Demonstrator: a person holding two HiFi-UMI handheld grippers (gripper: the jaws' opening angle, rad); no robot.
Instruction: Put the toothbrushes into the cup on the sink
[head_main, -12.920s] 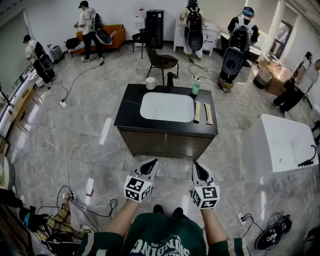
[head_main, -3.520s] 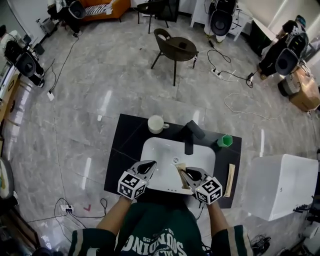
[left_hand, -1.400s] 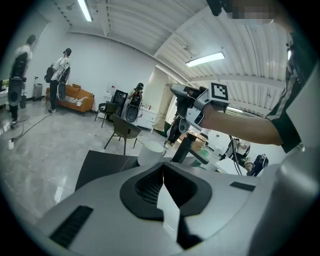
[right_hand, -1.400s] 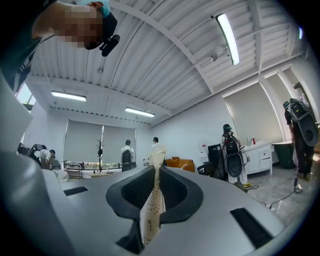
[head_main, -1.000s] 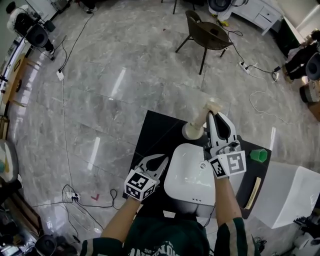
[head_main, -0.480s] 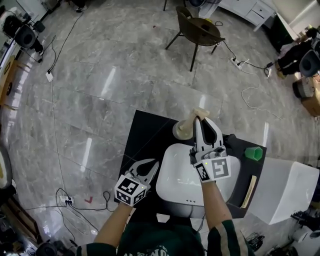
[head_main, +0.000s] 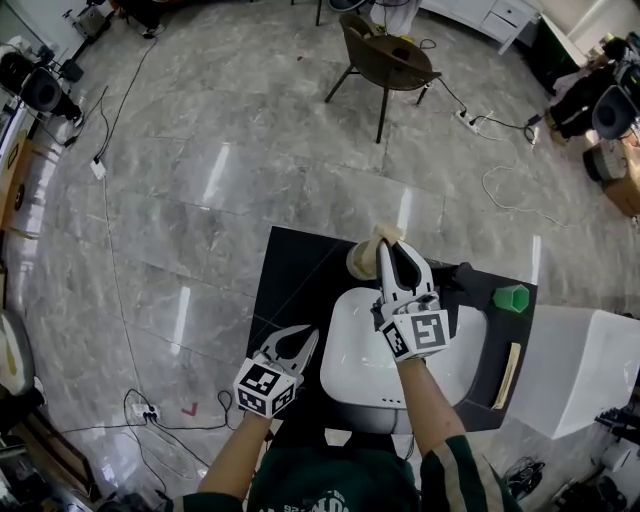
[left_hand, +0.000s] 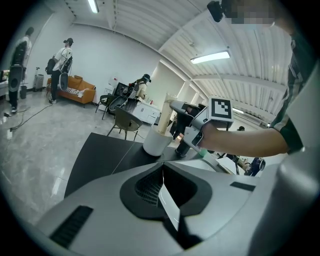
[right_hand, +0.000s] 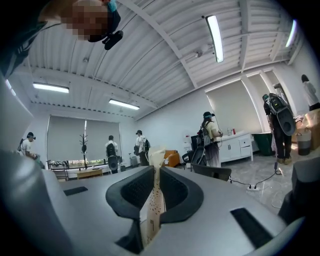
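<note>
A white cup stands on the black counter behind the white sink. My right gripper is over the cup, shut on the upper end of a beige boxed toothbrush. In the left gripper view that toothbrush stands upright with its lower end inside the cup. The right gripper view shows its dotted carton pinched between the jaws. A second boxed toothbrush lies on the counter's right side. My left gripper hangs over the counter's front left, shut and empty.
A black faucet and a green cup stand behind the sink at the right. A white tub stands just right of the counter. A dark chair, cables and several people are farther off on the floor.
The right gripper has brought the toothbrush from a slant above the cup to upright, with its lower end down in the cup. The left gripper has stayed at the counter's front left.
</note>
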